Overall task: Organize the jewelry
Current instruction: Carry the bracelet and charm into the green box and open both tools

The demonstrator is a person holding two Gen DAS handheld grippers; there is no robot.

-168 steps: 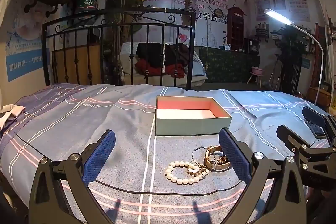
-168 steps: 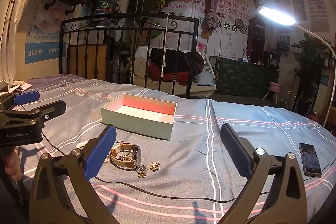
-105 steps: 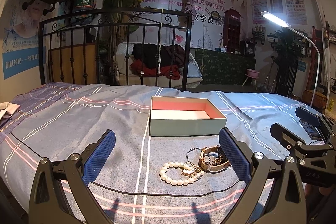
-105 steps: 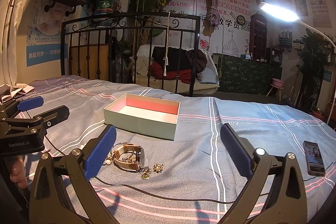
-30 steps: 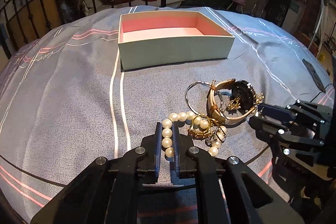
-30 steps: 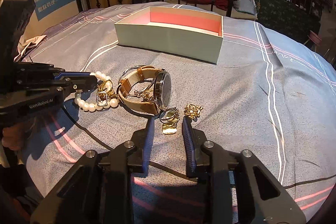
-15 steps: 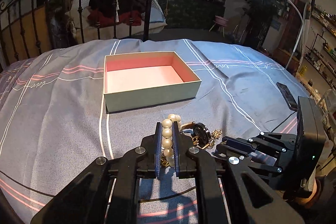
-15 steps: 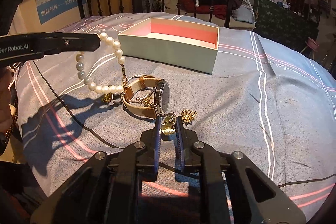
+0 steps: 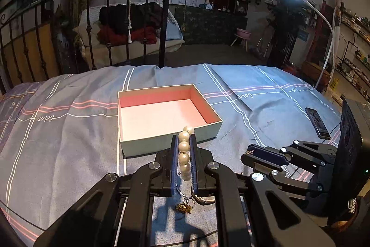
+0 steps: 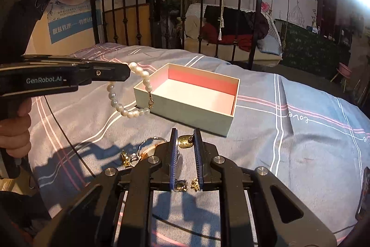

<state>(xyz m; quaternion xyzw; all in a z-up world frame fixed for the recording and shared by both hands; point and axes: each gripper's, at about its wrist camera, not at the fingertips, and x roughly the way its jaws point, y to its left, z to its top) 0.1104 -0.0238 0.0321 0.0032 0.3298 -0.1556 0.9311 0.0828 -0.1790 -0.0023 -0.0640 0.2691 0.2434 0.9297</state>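
Observation:
My left gripper [image 9: 183, 138] is shut on a white pearl bracelet [image 9: 183, 149], held above the bed just in front of the open mint box with a pink inside [image 9: 150, 145]. In the right wrist view the left gripper [image 10: 127, 72] comes in from the left, and the pearl bracelet [image 10: 129, 96] hangs from it as a loop beside the box [image 10: 185, 115]. My right gripper [image 10: 186, 133] is shut on a small gold earring [image 10: 185, 142], lifted off the bed short of the box's near corner. A watch [image 10: 148, 149] and gold pieces [image 10: 126, 160] lie below, partly hidden.
A phone [image 9: 316, 123] lies on the striped blue bedspread to the right of the box. A black cable [image 10: 64, 131] runs across the bed at the left. A black iron bed rail [image 9: 104, 15] stands behind the box. A person's hand [image 10: 13, 131] grips the left handle.
Both grippers have risen from the bed. The pearl bracelet came up with the left one and now hangs free. The right jaws closed on the gold earring and lifted it.

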